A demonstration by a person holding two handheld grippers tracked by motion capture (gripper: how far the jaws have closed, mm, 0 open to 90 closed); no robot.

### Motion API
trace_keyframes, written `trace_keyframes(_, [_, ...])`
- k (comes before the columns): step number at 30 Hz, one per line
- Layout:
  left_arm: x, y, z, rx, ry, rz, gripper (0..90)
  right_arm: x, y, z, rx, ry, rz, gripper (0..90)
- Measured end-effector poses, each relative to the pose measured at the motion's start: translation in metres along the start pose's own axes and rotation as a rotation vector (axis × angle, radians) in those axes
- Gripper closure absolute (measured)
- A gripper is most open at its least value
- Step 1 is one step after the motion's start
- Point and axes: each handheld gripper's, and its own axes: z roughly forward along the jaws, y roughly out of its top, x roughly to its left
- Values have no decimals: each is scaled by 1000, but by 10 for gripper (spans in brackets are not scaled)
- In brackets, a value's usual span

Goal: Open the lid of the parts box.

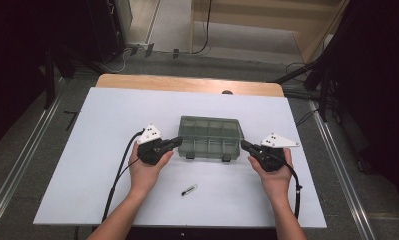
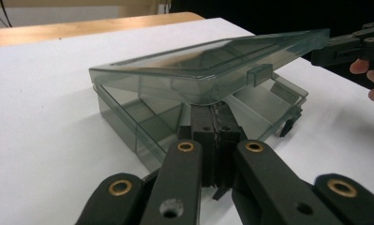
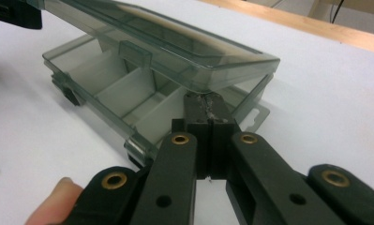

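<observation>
Both-handed lid lift: left gripper (image 2: 212,136) and right gripper (image 3: 207,123) had jaws closed, wedged under lid (image 2: 213,70) of compartment box (image 1: 210,137), between them. Risk: lid slipping off narrow tips, dropping shut; box skidding.

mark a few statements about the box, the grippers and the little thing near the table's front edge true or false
1. The lid of the smoky transparent plastic compartment box is raised at its front edge. True.
2. The left gripper has its jaws spread wide open. False: they are shut, with their tips under the lid's corner.
3. The right gripper is at the box's other front corner, jaws shut. True.
4. The box's compartments hold screws. False: those in view look empty.
5. The small dark pen-like object lies inside the box. False: it lies on the white tabletop in front of the box, between the two hands.
</observation>
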Motion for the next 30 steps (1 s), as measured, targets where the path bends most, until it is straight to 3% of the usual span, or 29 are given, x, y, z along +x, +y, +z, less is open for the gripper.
trace_keyframes(14, [4,23,9,-81,14,-3,900,-6,23,3,-68,4,17,900])
trace_keyframes(21, [2,33,18,-106,16,12,899,-8,31,5,-102,-21,27,900])
trace_keyframes(30, [1,46,24,-135,22,-9,900,-8,45,11,-121,-44,32,900])
